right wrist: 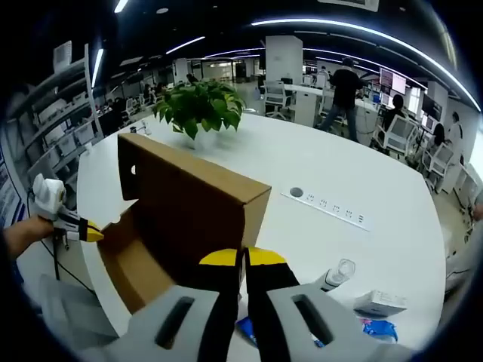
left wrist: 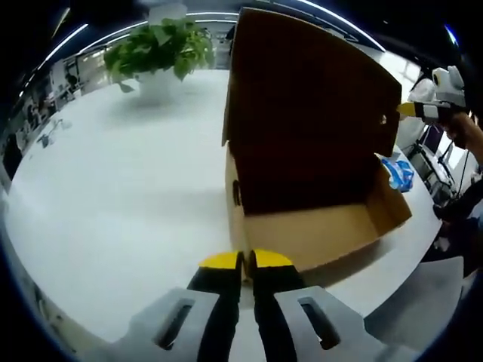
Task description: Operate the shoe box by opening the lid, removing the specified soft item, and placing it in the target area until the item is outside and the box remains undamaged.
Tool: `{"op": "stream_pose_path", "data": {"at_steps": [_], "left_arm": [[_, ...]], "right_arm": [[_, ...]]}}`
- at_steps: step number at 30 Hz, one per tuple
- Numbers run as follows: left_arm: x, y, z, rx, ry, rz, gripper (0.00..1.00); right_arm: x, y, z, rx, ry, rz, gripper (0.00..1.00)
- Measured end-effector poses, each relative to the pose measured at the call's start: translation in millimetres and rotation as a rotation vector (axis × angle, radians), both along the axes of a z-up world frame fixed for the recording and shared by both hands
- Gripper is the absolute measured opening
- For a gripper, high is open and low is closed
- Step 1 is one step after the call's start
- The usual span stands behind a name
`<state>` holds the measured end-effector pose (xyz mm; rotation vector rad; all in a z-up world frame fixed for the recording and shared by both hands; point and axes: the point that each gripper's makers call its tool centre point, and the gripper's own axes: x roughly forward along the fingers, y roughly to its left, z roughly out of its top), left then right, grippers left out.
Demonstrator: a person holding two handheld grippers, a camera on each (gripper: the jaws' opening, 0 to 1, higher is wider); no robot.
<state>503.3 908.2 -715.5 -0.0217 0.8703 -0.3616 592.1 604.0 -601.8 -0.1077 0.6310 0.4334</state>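
Up close in the left gripper view, the left gripper (left wrist: 244, 262) has its yellow-tipped jaws pressed together with nothing between them, their tips right at the near corner of the shoe box (left wrist: 317, 226). The box stands open on the white table (left wrist: 113, 204), its brown lid (left wrist: 309, 98) raised upright, and what shows of its inside looks bare cardboard. Beyond the box's far corner lies a blue soft item (left wrist: 398, 173) on the table, outside the box. The right gripper (left wrist: 423, 109) shows past the lid's edge at the right.

Likewise, in the right gripper view the right gripper (right wrist: 243, 259) has its jaws together, holding nothing, just behind the raised lid (right wrist: 189, 196). A potted plant (right wrist: 200, 105) stands further back, and a white power strip (right wrist: 328, 205) lies to the right.
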Motion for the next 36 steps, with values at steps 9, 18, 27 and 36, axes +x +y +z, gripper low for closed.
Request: {"op": "stream_pose_path", "data": {"at_steps": [9, 18, 27, 36], "left_arm": [[-0.3, 0, 0.2, -0.015, -0.014, 0.001, 0.02], [-2.1, -2, -0.7, -0.033, -0.027, 0.001, 0.03], [-1.7, -2, -0.6, -0.034, -0.039, 0.000, 0.04], [-0.8, 2, 11.0, -0.042, -0.073, 0.024, 0.12]], "right_arm": [[-19, 2, -0.8, 0.018, -0.031, -0.017, 0.01], [-35, 4, -4.8, 0.016, -0.075, -0.020, 0.01], [-47, 5, -9.1, 0.013, -0.100, -0.029, 0.02], [-61, 7, -14.3, 0.022, -0.123, -0.024, 0.03]]}}
